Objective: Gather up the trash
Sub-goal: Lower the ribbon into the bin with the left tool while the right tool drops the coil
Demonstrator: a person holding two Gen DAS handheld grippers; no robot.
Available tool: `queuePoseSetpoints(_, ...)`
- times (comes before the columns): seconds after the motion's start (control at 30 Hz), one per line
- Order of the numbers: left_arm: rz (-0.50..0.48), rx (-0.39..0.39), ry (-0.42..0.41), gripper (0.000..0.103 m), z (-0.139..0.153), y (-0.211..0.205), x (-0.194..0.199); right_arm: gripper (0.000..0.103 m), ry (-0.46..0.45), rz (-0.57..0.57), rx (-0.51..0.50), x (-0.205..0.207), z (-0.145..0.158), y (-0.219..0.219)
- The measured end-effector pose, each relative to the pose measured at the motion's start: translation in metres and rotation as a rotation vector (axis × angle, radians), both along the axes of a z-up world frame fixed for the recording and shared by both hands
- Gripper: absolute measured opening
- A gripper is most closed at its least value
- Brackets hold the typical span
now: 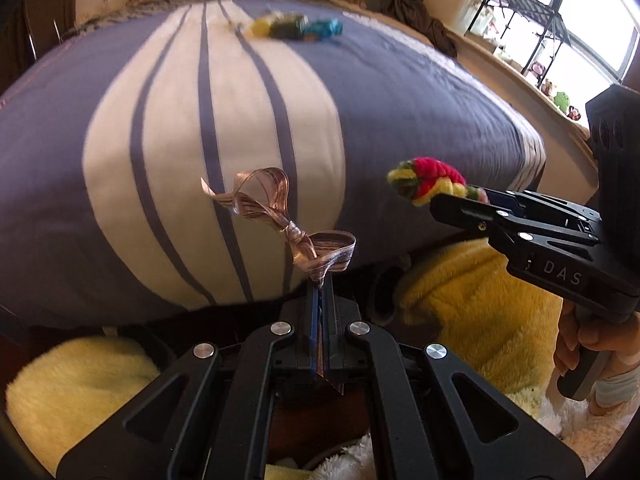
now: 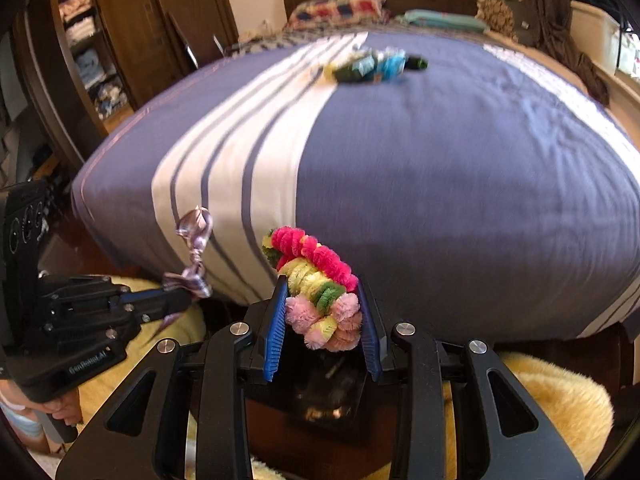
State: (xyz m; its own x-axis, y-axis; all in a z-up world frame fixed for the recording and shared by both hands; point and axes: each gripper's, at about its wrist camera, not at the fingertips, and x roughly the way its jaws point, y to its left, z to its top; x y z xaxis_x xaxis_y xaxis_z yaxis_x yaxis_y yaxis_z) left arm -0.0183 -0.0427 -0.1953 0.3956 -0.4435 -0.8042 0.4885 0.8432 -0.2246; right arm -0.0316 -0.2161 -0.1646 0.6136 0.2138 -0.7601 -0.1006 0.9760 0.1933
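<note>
My left gripper (image 1: 320,286) is shut on a shiny ribbon bow (image 1: 276,216), held up in front of the foot of the bed; it also shows in the right wrist view (image 2: 194,256). My right gripper (image 2: 324,312) is shut on a twisted bundle of pink, yellow and green pipe cleaners (image 2: 316,280), which shows at the right of the left wrist view (image 1: 432,180). Several crumpled wrappers, yellow, green and blue (image 2: 372,66), lie far off on the bedspread near the pillows; they also show in the left wrist view (image 1: 296,28).
The bed has a purple cover with white stripes (image 2: 440,160). A yellow fluffy rug (image 1: 472,312) lies on the floor below both grippers. Wooden shelves with folded linen (image 2: 88,48) stand left of the bed. A window ledge with small toys (image 1: 560,100) runs along the right.
</note>
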Motion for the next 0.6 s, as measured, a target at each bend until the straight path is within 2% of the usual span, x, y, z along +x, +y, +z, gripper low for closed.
queuePoseSetpoints(0.37, -0.022, 0.08, 0.212, 0.0, -0.085, -0.008, 0.015, 0.034, 0.253, 0.005, 0.038, 0.009, -0.084, 0.01)
queuePoseSetpoints(0.6, -0.041, 0.096, 0.286, 0.0, -0.111, -0.014, 0.019, 0.036, 0.352, -0.002, 0.03, 0.015, -0.119, 0.015)
